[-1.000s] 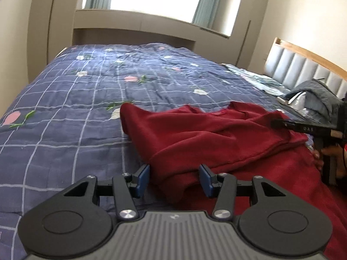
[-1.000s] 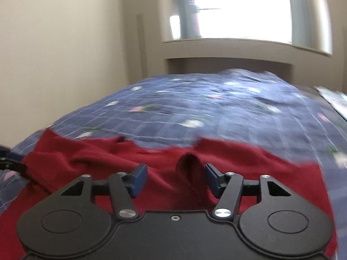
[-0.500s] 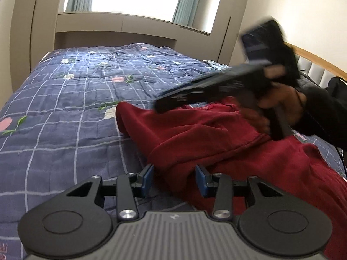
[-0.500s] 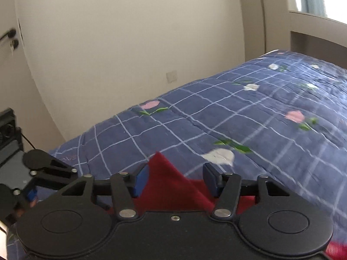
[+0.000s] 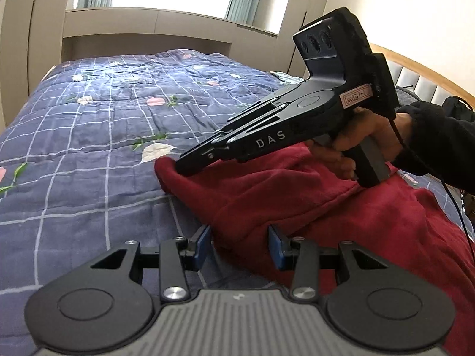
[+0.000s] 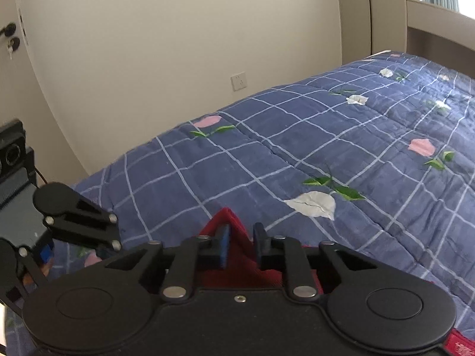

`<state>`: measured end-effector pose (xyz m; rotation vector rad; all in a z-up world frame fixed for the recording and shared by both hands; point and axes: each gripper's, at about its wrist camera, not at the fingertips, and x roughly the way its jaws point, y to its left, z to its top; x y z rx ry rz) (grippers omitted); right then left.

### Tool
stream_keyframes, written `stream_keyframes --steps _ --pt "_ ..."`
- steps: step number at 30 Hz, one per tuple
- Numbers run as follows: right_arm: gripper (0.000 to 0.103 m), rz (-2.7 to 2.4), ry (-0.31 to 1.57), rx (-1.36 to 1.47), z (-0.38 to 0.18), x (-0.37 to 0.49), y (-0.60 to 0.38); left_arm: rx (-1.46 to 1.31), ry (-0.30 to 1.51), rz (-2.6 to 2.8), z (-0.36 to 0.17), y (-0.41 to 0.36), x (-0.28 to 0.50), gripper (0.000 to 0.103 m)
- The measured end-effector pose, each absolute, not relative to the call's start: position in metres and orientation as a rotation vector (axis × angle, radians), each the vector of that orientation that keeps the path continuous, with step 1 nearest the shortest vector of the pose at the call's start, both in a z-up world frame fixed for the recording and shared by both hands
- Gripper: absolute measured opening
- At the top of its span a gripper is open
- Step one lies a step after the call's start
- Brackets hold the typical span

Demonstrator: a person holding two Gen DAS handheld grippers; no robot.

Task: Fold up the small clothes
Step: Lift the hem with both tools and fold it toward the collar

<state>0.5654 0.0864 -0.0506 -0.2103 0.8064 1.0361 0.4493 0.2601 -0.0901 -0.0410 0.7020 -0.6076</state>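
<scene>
A dark red garment lies crumpled on a blue checked quilt. My left gripper is open, its blue pads on either side of a fold at the garment's near edge. My right gripper reaches in from the right and its tips sit on the garment's far left corner. In the right wrist view that gripper is closed on this red corner, which peaks up between the pads.
The quilt stretches toward a window alcove. A padded headboard stands at the right. A beige wall with a socket lies beyond the bed's left side. My left gripper shows in the right wrist view.
My right gripper has swung from the garment's right side across to its far left corner and closed on it. My left gripper stays open at the near fold.
</scene>
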Motion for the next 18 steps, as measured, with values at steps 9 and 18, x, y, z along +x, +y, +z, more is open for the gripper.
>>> stream_keyframes --steps 9,18 --pt "0.011 1.161 0.916 -0.157 -0.057 0.576 0.102 0.002 0.674 -0.612 -0.087 0.253 0.448 0.016" --pt "0.003 1.009 0.719 -0.280 -0.042 0.554 0.103 0.031 0.646 -0.561 -0.086 0.251 0.441 0.013"
